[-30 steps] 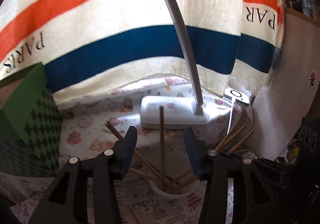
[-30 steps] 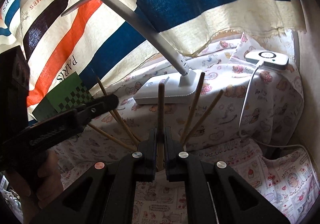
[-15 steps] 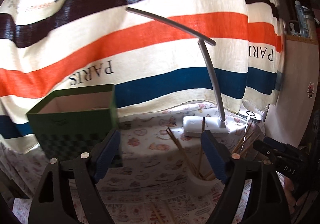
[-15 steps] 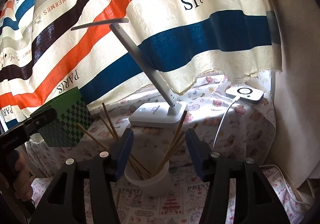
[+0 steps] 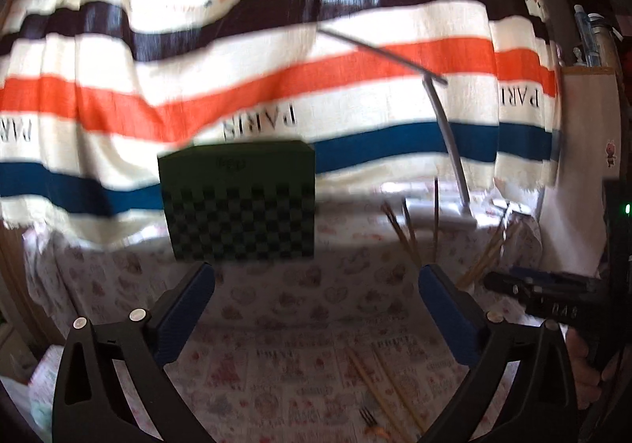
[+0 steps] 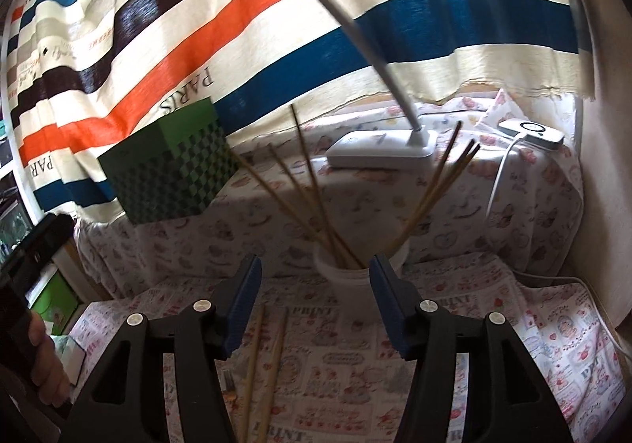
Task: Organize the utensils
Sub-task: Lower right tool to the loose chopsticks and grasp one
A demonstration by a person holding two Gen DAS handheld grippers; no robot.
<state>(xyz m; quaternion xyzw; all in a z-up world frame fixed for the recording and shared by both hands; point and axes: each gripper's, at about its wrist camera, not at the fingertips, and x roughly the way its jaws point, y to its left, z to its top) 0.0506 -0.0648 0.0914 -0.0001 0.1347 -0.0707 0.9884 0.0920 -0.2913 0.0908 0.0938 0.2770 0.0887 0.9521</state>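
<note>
A white cup (image 6: 347, 273) stands on the patterned cloth and holds several wooden chopsticks (image 6: 312, 206) that fan outward. My right gripper (image 6: 316, 293) is open and empty, just in front of the cup. Two loose chopsticks (image 6: 264, 360) lie on the cloth between its fingers, with a small fork (image 6: 229, 383) beside them. My left gripper (image 5: 316, 308) is wide open and empty, held back above the cloth. Two chopsticks (image 5: 379, 383) and a fork (image 5: 369, 417) lie below it. The chopsticks in the cup (image 5: 410, 233) show at its right.
A green checkered box (image 5: 241, 202) stands at the back left, also in the right wrist view (image 6: 170, 170). A white desk lamp (image 6: 383, 146) and a white charger pad (image 6: 533, 132) with cable sit behind the cup. A striped curtain (image 5: 276, 67) hangs behind.
My right gripper let go of the chopstick into the cup, opened and drew back. My left gripper opened wider and pulled back and left, away from the cup.
</note>
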